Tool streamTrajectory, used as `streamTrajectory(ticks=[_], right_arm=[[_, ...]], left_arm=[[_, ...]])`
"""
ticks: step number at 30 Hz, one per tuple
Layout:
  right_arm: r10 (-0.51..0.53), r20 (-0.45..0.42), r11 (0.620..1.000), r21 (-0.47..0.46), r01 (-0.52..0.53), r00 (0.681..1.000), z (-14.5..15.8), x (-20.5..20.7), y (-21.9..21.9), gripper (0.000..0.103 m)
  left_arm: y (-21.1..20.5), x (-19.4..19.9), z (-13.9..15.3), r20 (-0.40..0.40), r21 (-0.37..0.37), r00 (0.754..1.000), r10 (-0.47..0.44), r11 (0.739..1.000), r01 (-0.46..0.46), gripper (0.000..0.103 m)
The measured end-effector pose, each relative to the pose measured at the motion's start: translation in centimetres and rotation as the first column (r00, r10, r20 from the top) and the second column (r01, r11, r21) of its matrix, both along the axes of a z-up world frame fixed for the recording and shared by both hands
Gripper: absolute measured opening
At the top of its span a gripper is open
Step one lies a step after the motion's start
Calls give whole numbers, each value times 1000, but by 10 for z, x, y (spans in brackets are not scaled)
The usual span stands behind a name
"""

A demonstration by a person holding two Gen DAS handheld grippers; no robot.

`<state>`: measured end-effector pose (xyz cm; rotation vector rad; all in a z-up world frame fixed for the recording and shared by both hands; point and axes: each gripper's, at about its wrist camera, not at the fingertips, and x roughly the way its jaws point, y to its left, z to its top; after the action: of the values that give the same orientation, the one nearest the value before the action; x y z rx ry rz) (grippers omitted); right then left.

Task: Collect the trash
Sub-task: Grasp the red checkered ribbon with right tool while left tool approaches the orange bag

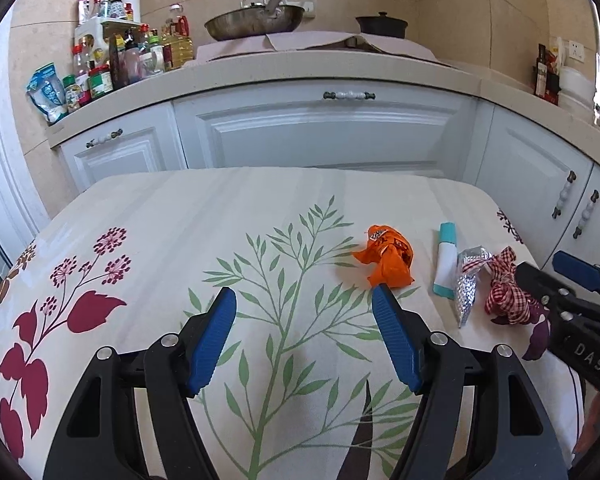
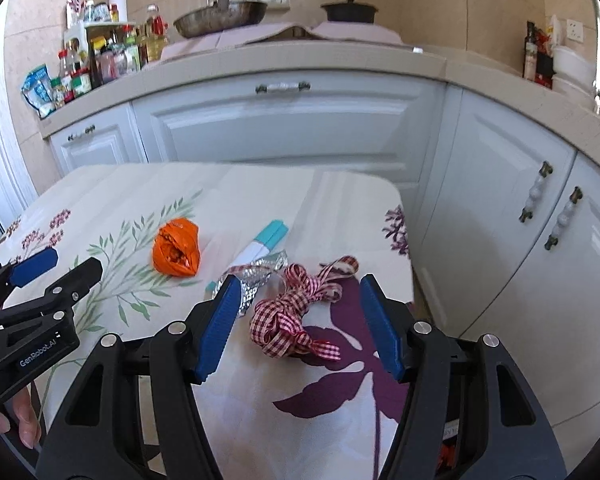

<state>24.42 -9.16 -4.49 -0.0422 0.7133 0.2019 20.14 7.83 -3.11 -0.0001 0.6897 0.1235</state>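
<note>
Nothing yet collected: our left tool and right tool hover spread and empty, while the crumpled orange wrapper, silver foil scrap and red gingham ribbon lie mid-frame on the floral-clothed surface.
</note>
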Motion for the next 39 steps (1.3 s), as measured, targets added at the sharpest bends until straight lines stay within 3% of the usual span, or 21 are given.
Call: streamTrajectory(ticks=[9, 16, 39], right_arm=[[4, -97, 1000, -20, -6, 995, -15, 13, 0, 58], [48, -155, 999, 6, -48, 987, -23, 19, 0, 27], [53, -92, 997, 59, -48, 994, -10, 38, -22, 26]], left_arm=[[-7, 11, -7, -40, -6, 998, -38, 999, 38, 69], [-12, 15, -9, -50, -8, 997, -54, 999, 54, 69], [-37, 49, -17, -101, 4, 991, -89, 996, 90, 68]])
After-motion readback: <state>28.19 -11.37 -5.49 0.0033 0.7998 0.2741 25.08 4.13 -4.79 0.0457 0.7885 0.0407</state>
